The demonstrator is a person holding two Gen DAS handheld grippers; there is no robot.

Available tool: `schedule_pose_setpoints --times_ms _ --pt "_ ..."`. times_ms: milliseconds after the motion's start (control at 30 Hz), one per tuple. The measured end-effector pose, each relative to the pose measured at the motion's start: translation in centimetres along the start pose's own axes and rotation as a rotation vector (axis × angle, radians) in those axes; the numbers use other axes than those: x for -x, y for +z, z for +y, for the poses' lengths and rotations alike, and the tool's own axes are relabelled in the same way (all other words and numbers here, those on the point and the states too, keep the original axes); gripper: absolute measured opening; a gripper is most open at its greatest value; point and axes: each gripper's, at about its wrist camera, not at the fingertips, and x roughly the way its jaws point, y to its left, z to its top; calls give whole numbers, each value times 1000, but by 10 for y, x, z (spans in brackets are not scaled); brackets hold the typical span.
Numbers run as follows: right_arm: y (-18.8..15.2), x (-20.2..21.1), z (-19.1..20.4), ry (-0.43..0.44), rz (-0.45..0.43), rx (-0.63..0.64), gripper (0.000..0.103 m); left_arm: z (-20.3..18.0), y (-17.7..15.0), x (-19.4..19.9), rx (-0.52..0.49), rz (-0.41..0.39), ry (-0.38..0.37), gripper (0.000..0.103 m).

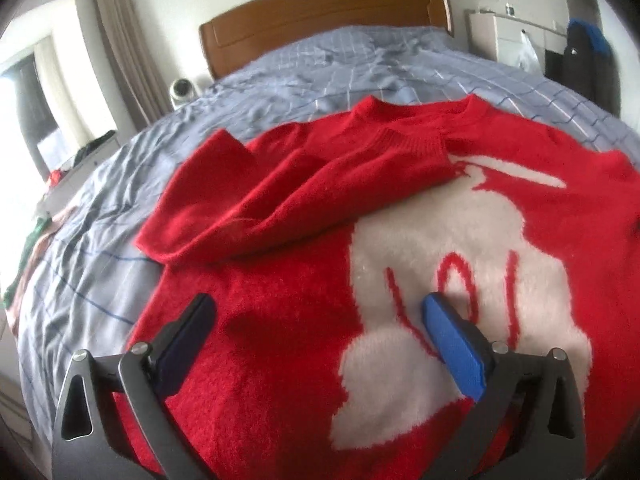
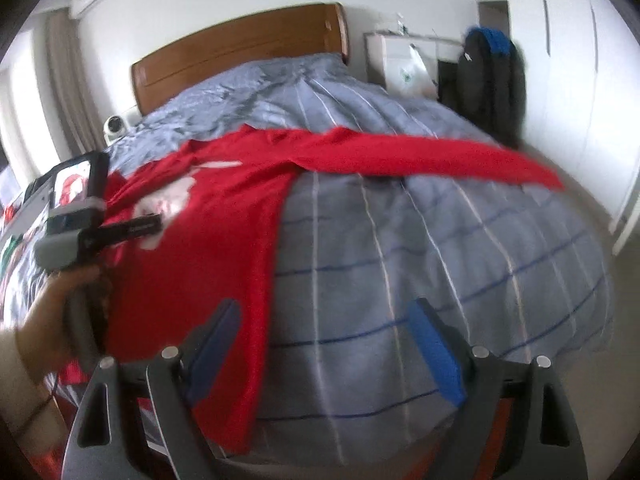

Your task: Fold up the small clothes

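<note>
A red sweater [image 1: 280, 320] with a white figure [image 1: 440, 264] on its front lies flat on the bed. Its left sleeve [image 1: 280, 192] is folded across the chest. My left gripper [image 1: 316, 308] is open and empty just above the sweater's lower front. In the right wrist view the sweater [image 2: 224, 248] lies at the left with its other sleeve [image 2: 440, 160] stretched out to the right. My right gripper [image 2: 324, 316] is open and empty above the sweater's right edge and the bedding. The left gripper [image 2: 136, 226] shows there over the sweater, held in a hand.
The bed has a grey-blue checked cover [image 2: 460, 260] and a wooden headboard [image 1: 320, 12]. A small white device [image 1: 182, 92] stands beside the bed at the left. Other clothes [image 1: 28, 264] lie at the bed's left edge. A dark backpack [image 2: 492, 76] stands at the right by white cupboards.
</note>
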Motion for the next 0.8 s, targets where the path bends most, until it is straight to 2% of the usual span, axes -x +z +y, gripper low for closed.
schedule_pose_setpoints --times_ms 100,200,300,467,567,667,800 --pt "0 -7 2 23 27 -18 85 11 -2 -4 55 19 -67 103" --pt "-4 -9 12 31 29 33 85 18 -4 -7 106 26 -130 103" --pt "-9 -12 16 42 39 43 85 21 -5 -9 118 22 -173 103" --pt "-8 -11 12 50 33 35 85 23 9 -6 168 67 -260 103" --pt "-6 -10 9 39 25 22 85 12 7 -26 86 68 -248 103" --pt "-6 -12 8 51 43 7 85 17 5 -21 111 51 -268 103" --pt "-5 -8 9 41 25 27 85 14 5 -19 101 50 -252 103"
